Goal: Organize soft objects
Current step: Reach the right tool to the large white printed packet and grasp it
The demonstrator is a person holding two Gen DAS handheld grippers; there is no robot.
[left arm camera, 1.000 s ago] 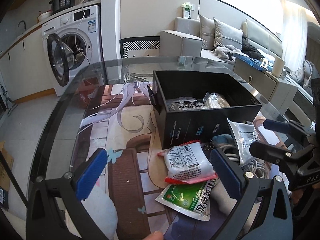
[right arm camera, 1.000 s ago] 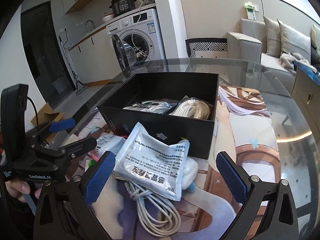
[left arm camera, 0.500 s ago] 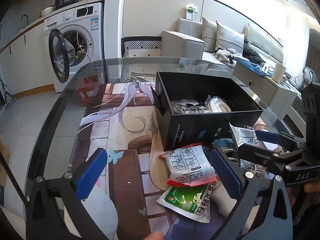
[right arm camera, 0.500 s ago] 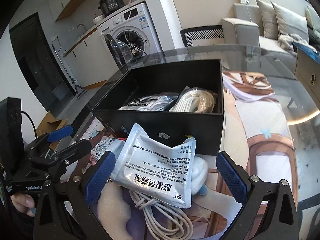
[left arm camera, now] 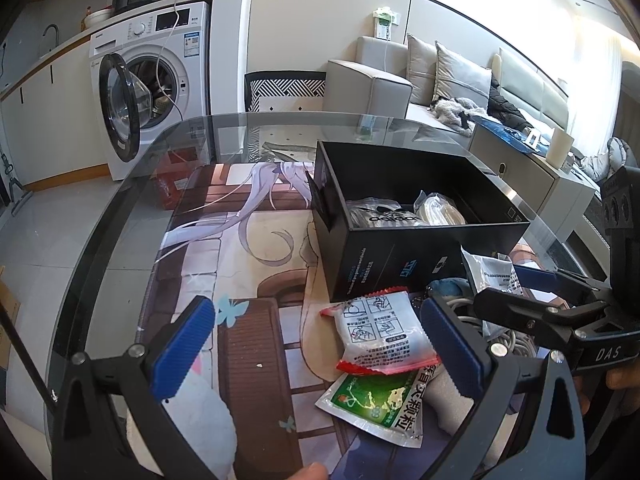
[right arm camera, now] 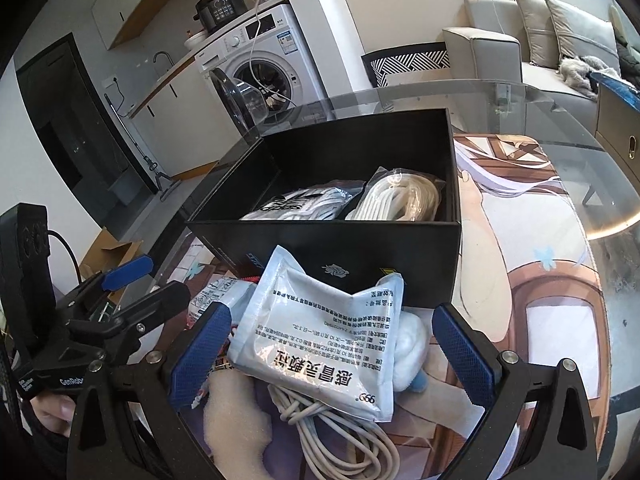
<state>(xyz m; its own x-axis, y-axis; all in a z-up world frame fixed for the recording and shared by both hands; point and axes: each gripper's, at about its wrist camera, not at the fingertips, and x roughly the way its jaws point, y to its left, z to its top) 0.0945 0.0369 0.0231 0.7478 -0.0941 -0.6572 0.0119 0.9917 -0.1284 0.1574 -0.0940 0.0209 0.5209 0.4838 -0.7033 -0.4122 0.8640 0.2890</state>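
Left wrist: left gripper (left arm camera: 320,344) spread wide, empty, over red-edged sachet (left arm camera: 382,330) and green packet (left arm camera: 376,406); black box (left arm camera: 400,256) just beyond.

Right wrist: right gripper (right arm camera: 332,354) spread, straddling white medicine pouch (right arm camera: 320,340) lying on coiled cable (right arm camera: 340,436); box wall (right arm camera: 360,244) directly ahead.

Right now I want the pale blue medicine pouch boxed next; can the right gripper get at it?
Probably yes: the right gripper is open, and the pouch lies topmost between its fingers, nothing covering it.
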